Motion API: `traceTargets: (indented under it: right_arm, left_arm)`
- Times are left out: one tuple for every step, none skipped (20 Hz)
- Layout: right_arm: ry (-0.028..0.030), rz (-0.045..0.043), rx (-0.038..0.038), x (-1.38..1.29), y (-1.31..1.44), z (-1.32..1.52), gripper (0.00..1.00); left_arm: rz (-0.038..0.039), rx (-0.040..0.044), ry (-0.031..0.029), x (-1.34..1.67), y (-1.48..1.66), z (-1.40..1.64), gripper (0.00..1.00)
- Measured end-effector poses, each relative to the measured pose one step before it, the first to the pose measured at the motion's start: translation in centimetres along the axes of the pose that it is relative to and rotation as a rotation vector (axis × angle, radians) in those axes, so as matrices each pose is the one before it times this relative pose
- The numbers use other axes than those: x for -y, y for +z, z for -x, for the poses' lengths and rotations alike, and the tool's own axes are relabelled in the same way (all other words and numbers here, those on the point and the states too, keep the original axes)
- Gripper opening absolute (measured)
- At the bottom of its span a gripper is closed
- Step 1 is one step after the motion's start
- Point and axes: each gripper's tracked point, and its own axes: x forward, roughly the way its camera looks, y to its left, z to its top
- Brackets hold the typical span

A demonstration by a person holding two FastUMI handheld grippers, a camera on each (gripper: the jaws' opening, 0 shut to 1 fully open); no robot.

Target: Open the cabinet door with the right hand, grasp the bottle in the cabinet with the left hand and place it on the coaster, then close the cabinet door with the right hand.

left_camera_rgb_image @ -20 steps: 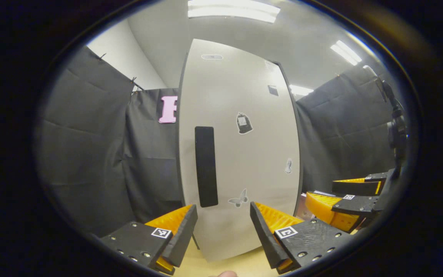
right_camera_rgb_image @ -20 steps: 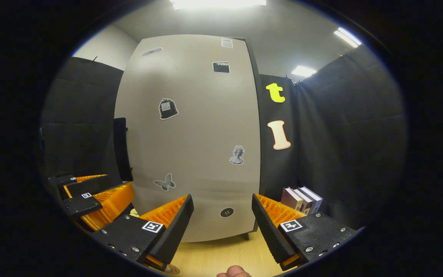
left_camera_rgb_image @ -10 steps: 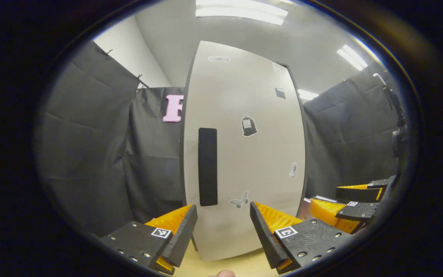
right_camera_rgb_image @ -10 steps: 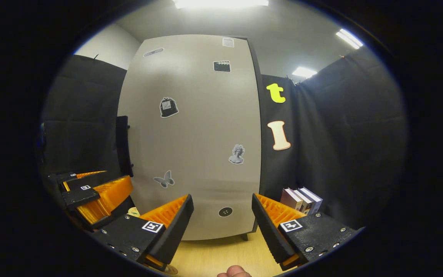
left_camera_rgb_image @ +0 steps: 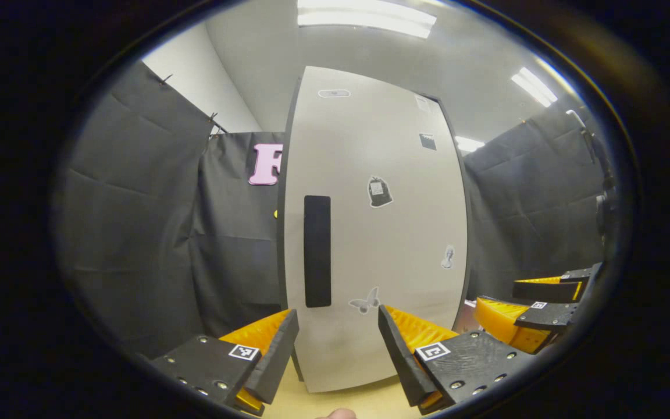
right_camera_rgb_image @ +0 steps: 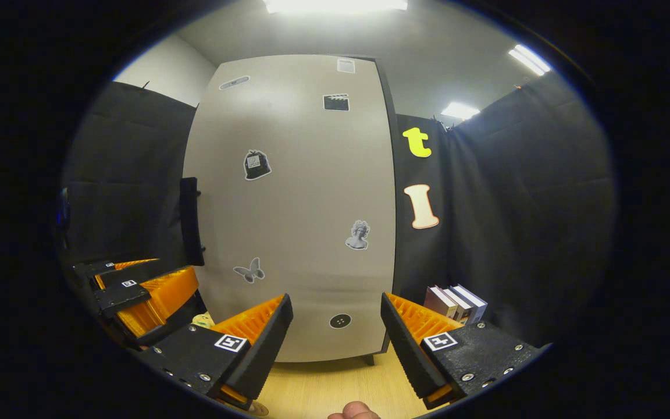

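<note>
Since a second ago both views have slid a little: in the left gripper view the door [left_camera_rgb_image: 393,233] now sits slightly further right and lower, and the right gripper [left_camera_rgb_image: 535,302], seen at the right edge, has dropped and drifted outward. In the right gripper view the door's black handle [right_camera_rgb_image: 191,221] shows a bit more clearly at the left edge of the panel. To me that reads as small repositioning, not progress; the door is closed, so step one has not started. My left gripper [left_camera_rgb_image: 338,343] has its jaws spread wide with nothing between them, pointed at the lower door near the butterfly sticker [left_camera_rgb_image: 364,301]. My right gripper's jaws are also spread and empty, aimed at the door's lower middle, well to the right of the handle. The left gripper [right_camera_rgb_image: 143,294] shows at the left of that view, below the handle. The bottle should be behind the door, hidden from me. A round edge at the near desk [right_camera_rgb_image: 335,390], by my left finger, may be the coaster [right_camera_rgb_image: 257,409], but I cannot be sure. A few books [right_camera_rgb_image: 454,299] stand to the right of the cabinet. I judge the next need is bringing the right jaws leftward onto the handle.
</note>
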Motion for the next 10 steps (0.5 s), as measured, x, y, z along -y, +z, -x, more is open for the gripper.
traceTargets:
  right_arm:
    - [-0.00050,0.00142,-0.00010,0.082,-0.063,-0.009,0.94]
    - [-0.00071,0.00105,-0.00009,0.093,0.035,0.115,0.94]
    - [0.00119,-0.00142,0.00067,-0.053,-0.008,0.003,0.94]
    - [0.00038,0.00132,0.00002,0.000,0.055,0.077,0.94]
    - [0.00002,0.00157,0.00154,0.058,0.089,0.143,0.94]
    - [-0.00052,-0.00029,0.00187,0.058,0.091,0.084,0.95]
    - [-0.00024,-0.00084,0.00146,0.108,-0.021,0.085,0.95]
    - [0.00048,-0.00101,0.00123,-0.014,0.052,0.098,0.94]
    - [-0.00109,0.00028,0.00019,0.020,-0.037,0.050,0.95]
    - [-0.00165,0.00056,-0.00089,0.054,-0.072,0.155,0.95]
  left_arm:
    - [-0.00023,-0.00274,0.00140,-0.034,-0.054,0.034,0.82]
    - [0.00183,-0.00056,-0.00059,-0.012,0.032,-0.008,0.82]
    - [0.00111,0.00107,0.00186,-0.099,0.037,-0.027,0.82]
    - [0.00039,0.00135,0.00184,-0.070,0.091,0.004,0.82]
    - [0.00002,0.00093,0.00084,-0.045,-0.033,0.016,0.82]
    - [-0.00074,0.00020,0.00045,-0.004,-0.027,0.045,0.82]
    - [0.00010,0.00041,-0.00184,-0.013,-0.008,-0.014,0.82]
    - [-0.00063,-0.00033,-0.00123,0.012,0.019,0.047,0.82]
    - [-0.00218,-0.00096,-0.00021,-0.029,0.032,0.040,0.82]
    - [-0.00070,0.00023,-0.00219,-0.041,0.096,-0.040,0.82]
